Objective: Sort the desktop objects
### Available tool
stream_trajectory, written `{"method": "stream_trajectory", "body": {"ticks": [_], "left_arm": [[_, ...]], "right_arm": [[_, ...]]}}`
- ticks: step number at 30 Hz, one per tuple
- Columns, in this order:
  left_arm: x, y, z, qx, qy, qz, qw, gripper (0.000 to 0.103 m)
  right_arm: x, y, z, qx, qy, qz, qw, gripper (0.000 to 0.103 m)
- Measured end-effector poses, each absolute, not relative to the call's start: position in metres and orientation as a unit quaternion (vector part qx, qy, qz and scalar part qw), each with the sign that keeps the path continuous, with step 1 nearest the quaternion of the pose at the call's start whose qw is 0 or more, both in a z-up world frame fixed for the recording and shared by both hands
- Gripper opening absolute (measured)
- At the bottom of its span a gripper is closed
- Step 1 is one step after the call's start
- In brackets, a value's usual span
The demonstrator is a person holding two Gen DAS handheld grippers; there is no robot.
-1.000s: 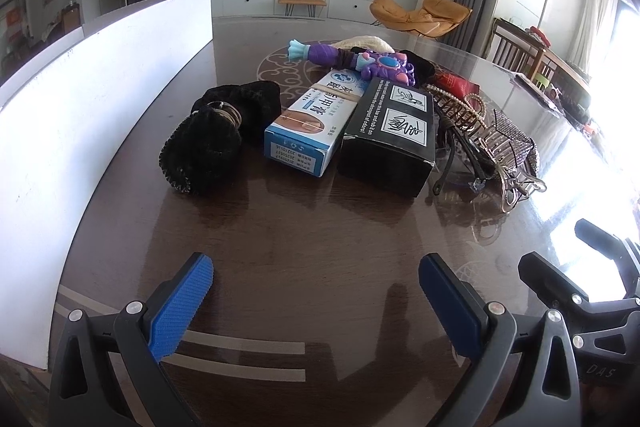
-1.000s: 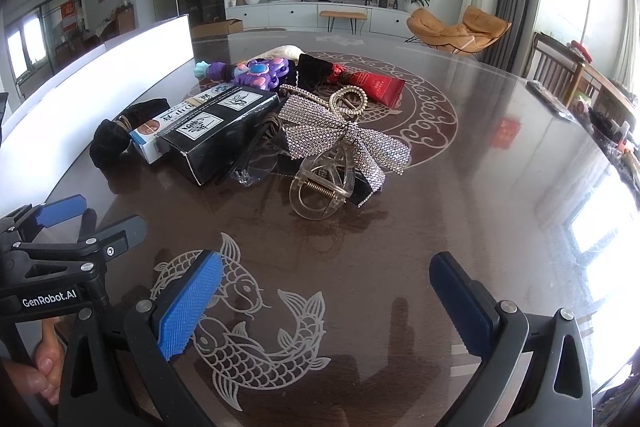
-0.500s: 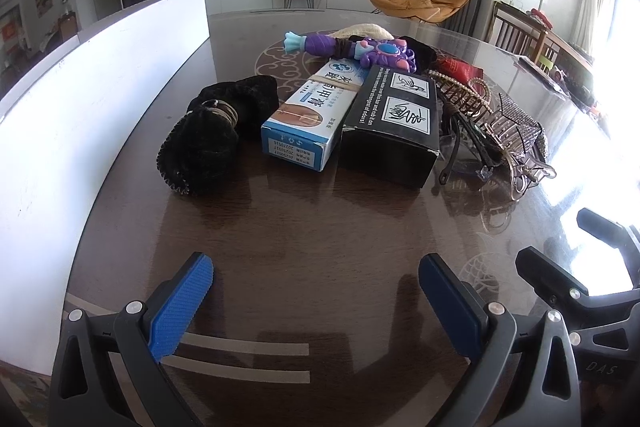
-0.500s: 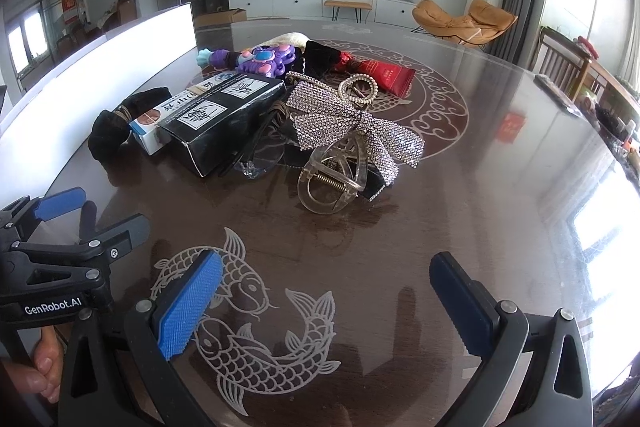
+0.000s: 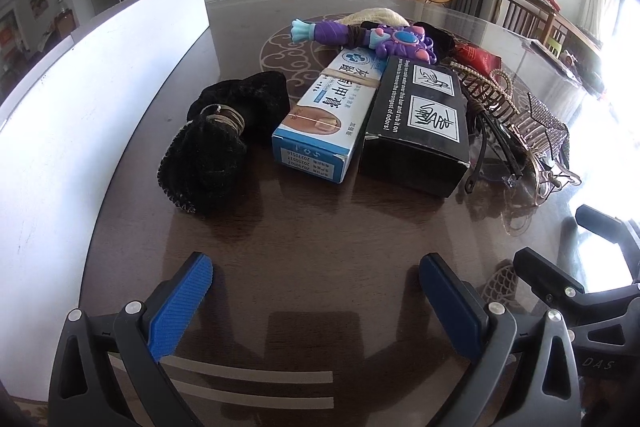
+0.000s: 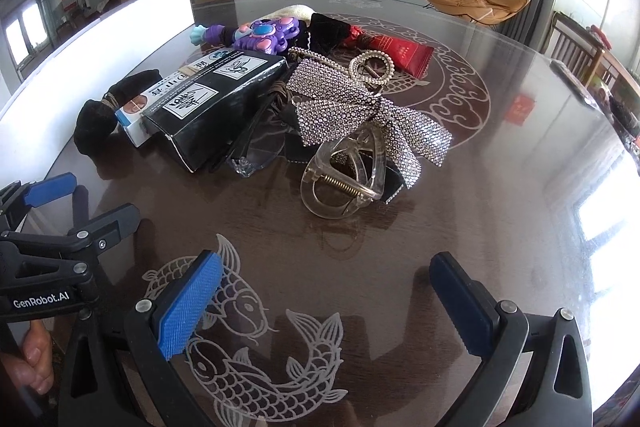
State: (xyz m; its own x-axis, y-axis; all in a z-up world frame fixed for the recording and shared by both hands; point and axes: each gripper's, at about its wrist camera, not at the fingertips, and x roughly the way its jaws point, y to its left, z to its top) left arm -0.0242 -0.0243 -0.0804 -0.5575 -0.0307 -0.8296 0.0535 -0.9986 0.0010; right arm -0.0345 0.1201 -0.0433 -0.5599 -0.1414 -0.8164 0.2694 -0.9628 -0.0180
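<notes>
- Bare dark table [image 5: 320,239] between both sets of jaws and the pile; white panel [image 5: 80,115] walls off the left gripper's left side, and the right side is open.
- Left gripper [image 5: 316,295]: blue-white box [image 5: 326,115] dead ahead, black box [image 5: 416,131] touching it ahead-right, black scrunchie [image 5: 212,147] ahead-left. All well clear of the tips.
- Right gripper [image 6: 324,299]: clear claw clip [image 6: 344,183] straight ahead, rhinestone bow [image 6: 360,115] just behind, touching it.
- Purple toy [image 6: 260,35] and red packet [image 6: 400,51] at the far end of the pile.
- Both jaws wide apart, holding nothing, touching nothing.
</notes>
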Motion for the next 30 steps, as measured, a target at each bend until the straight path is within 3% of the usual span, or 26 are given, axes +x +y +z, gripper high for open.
{"method": "stream_trajectory", "body": {"ticks": [30], "left_arm": [[-0.074, -0.027, -0.081, 0.468, 0.007, -0.884, 0.011, 0.103]], "right_arm": [[-0.095, 0.124, -0.044, 0.454, 0.062, -0.882, 0.110, 0.103]]}}
